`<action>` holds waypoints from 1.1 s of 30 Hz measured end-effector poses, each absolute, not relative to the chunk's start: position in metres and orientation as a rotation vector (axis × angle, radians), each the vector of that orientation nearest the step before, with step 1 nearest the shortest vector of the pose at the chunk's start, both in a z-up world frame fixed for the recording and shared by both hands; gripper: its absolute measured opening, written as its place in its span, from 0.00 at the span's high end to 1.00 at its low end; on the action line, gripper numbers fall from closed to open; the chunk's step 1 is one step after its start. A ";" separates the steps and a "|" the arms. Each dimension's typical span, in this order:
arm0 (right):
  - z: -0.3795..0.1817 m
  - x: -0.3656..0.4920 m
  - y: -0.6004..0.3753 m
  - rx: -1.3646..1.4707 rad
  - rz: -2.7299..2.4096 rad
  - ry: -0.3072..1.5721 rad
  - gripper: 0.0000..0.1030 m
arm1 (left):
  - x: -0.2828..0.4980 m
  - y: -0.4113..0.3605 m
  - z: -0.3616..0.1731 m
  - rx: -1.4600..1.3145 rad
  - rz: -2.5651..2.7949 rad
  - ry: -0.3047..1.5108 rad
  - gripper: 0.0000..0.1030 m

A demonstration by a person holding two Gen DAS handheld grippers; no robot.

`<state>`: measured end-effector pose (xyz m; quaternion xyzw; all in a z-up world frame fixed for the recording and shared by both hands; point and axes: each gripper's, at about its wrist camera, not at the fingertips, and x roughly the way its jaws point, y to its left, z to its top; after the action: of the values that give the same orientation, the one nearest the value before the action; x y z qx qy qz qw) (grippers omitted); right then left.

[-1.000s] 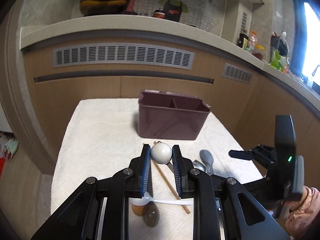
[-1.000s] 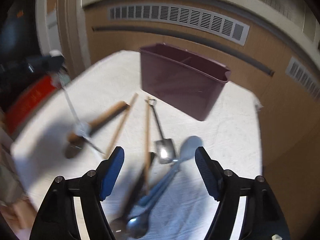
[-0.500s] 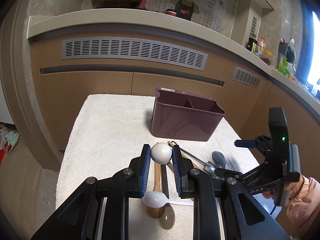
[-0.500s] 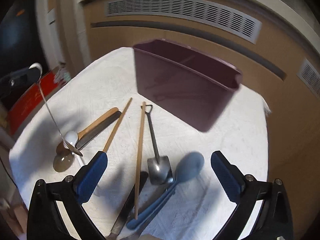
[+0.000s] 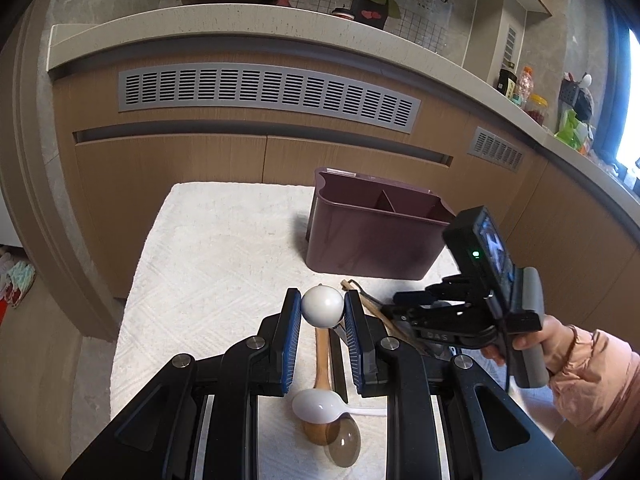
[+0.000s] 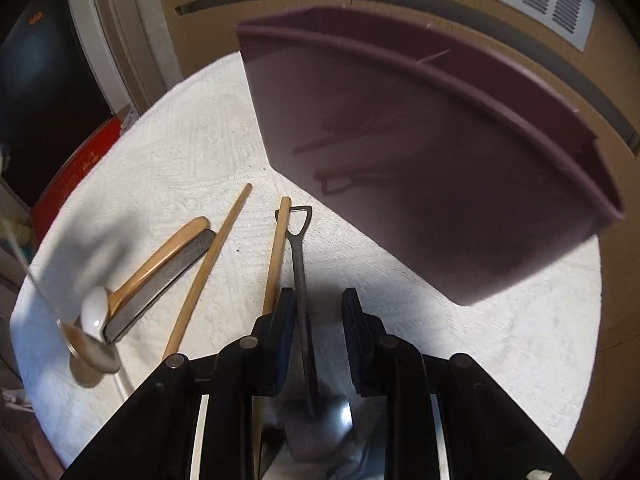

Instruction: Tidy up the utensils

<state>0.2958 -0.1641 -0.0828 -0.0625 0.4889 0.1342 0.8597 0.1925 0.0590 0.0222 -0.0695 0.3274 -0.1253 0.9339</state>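
The maroon caddy, centre right, looks empty; sorting has barely begun. The left tongs clench a white ball-ended utensil. The right tongs are closing around the metal shovel spoon, not visibly pinching it. Chopsticks and spoons remain on the bench.

caddy: maroon plastic, smooth, faintly glossy, mirrors the utensils
table cover: white cloth, rough woven texture, matt
shovel-shaped spoon: grey metal, brushed handle, shiny bowl
chopsticks: light wood, smooth, matt
wooden spoon: warm brown wood, slight sheen
white spoon: glossy, plastic or ceramic, cannot tell
ball: white, smooth, satin
finger pads: blue, ribbed, matt
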 end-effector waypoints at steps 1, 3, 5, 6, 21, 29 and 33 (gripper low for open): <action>-0.082 0.297 -0.162 -0.129 0.279 1.034 0.80 | 0.193 0.058 0.022 -0.141 -0.254 0.674 0.78; -0.081 0.297 -0.160 -0.116 0.275 1.056 0.95 | 0.194 0.057 0.021 -0.140 -0.251 0.682 0.78; -0.078 0.287 -0.157 -0.117 0.272 1.044 0.95 | 0.194 0.057 0.020 -0.137 -0.254 0.685 0.78; -0.076 0.279 -0.157 -0.115 0.270 1.034 0.95 | 0.194 0.056 0.020 -0.134 -0.254 0.685 0.78; 0.048 0.170 -0.202 0.122 0.199 0.614 0.98 | 0.187 0.025 0.078 -0.068 -0.315 0.548 0.78; 0.117 0.187 -0.210 0.015 0.200 0.502 0.98 | 0.222 0.018 0.153 -0.031 -0.303 0.378 0.78; 0.088 0.188 -0.206 -0.049 0.206 0.580 0.97 | 0.223 0.027 0.144 -0.039 -0.290 0.391 0.78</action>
<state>0.1883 -0.2062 0.0885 -0.0243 0.2855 0.1013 0.9527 0.2231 0.0273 0.1437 -0.0192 0.1934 -0.1433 0.9704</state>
